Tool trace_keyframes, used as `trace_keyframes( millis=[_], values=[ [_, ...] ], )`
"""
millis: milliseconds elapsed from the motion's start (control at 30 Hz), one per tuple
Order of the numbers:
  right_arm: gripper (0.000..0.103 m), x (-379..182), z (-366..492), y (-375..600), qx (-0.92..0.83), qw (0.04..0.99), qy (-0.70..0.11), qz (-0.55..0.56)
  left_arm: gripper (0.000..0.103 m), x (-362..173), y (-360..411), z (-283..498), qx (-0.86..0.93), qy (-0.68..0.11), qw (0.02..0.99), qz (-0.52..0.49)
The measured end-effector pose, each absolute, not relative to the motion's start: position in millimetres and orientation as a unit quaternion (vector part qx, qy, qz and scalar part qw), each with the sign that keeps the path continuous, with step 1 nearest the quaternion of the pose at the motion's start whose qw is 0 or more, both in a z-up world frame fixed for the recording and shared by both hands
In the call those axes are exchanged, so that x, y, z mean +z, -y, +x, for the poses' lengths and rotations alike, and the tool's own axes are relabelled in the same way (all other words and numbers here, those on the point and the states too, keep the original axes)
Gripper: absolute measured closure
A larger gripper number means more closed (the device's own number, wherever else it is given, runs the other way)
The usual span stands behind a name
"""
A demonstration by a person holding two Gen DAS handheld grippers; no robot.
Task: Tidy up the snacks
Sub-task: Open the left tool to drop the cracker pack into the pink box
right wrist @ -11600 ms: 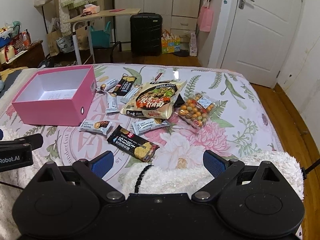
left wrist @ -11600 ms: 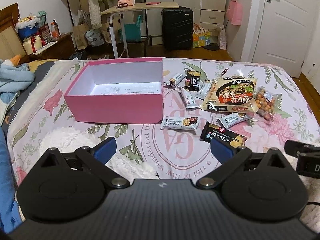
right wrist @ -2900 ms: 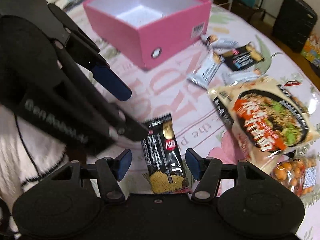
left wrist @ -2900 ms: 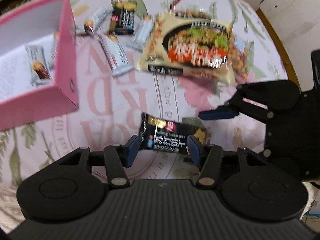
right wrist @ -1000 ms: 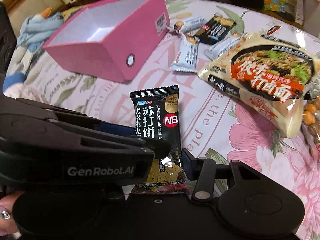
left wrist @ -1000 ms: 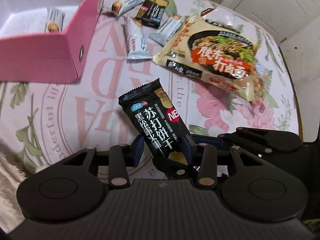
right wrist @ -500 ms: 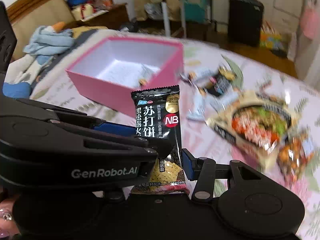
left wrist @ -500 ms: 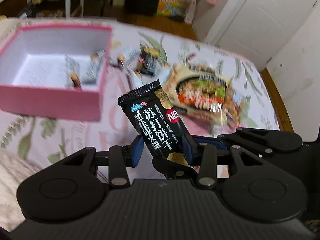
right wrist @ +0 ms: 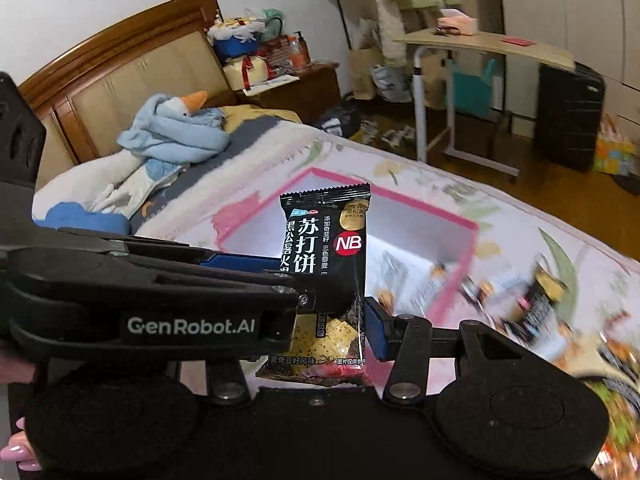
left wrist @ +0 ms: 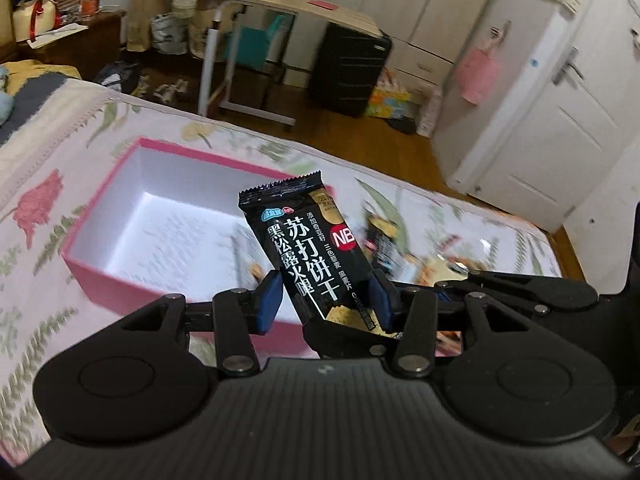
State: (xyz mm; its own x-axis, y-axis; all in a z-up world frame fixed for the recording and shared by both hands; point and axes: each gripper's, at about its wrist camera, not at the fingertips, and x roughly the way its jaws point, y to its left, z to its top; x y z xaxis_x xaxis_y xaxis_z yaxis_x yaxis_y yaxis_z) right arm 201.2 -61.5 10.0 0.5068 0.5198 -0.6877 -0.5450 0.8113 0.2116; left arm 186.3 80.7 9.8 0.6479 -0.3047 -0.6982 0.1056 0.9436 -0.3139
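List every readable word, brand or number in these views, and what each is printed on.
"苏打饼干", "黑松露火腿", "NB": black cracker packet.
"GenRobot.AI": side of the left gripper, in the right wrist view.
Smaller print on the packet: too small to read.
Snacks on the bed beyond the pink box: blurred, unreadable.

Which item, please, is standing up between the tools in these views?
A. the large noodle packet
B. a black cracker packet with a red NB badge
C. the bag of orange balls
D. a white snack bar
B: the black cracker packet, upright and lifted clear of the bed, carries a red NB circle and sits between the blue pads, in front of the pink box.
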Motion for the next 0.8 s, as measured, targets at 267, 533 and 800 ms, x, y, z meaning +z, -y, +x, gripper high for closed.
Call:
trace_keyframes(
  millis=[267,533,800],
  values=[
    [0.049,-63,285,24,0.318,0.829,-0.459,-0.002,0.058,-67,-128,282,-0.076,-0.484,0.856,-0.165],
    [0.046,-115,336,3,0.311,0.794,-0.522,0.013,0.057,-121,-137,331,-0.048,-0.522,0.838,-0.152],
    [0.035,-127,341,2,0.293,0.792,-0.536,0.010,0.054,-137,-139,338,-0.049,-0.524,0.834,-0.166]
  ],
)
